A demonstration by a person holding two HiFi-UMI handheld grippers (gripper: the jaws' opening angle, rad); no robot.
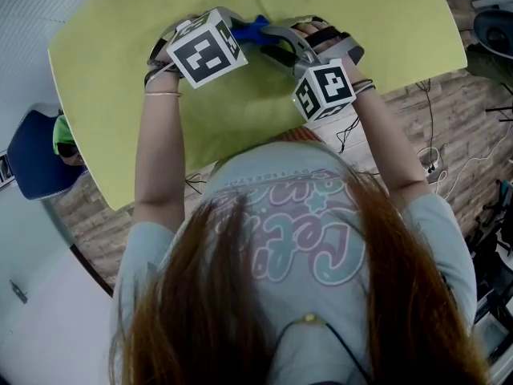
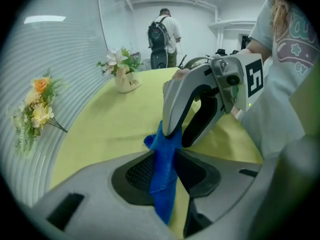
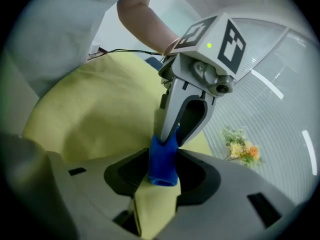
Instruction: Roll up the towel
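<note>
- A dark blue chair [image 1: 36, 155] stands just off the tabletop's left edge.
- The tabletop lies under a plain yellow-green cloth [image 1: 112, 62]. The cloth is bare from the left edge to the grippers, and along the near edge on both sides of the person.
- The grey two-jaw left gripper [image 2: 166, 159], with its black-and-white marker cube, reaches in from the left. Its jaws are narrowed onto the towel, and both pads press the cloth of it.
- The small bright blue terry towel [image 1: 251, 28] is bunched into a narrow roll over the middle of the tabletop, well clear of every edge. It spans the short gap between the two claws. Whether it touches the yellow-green cloth cannot be told.
- The matching grey right gripper [image 3: 162, 160] comes in from the right, tip to tip with the left one. The round end of the roll sits between its jaws, which are partly apart, with a pad against each side of the roll.
- Past the tabletop's right edge, a wood-plank floor [image 1: 449, 111] carries loose cables.
- A white pot of pale flowers [image 2: 124, 75] stands near the far edge, well apart from the grippers.
- A spray of yellow and orange flowers [image 2: 35, 109] lies against the ribbed wall beyond that edge.
- A person with a dark backpack [image 2: 162, 31] stands beyond the table's far end.
</note>
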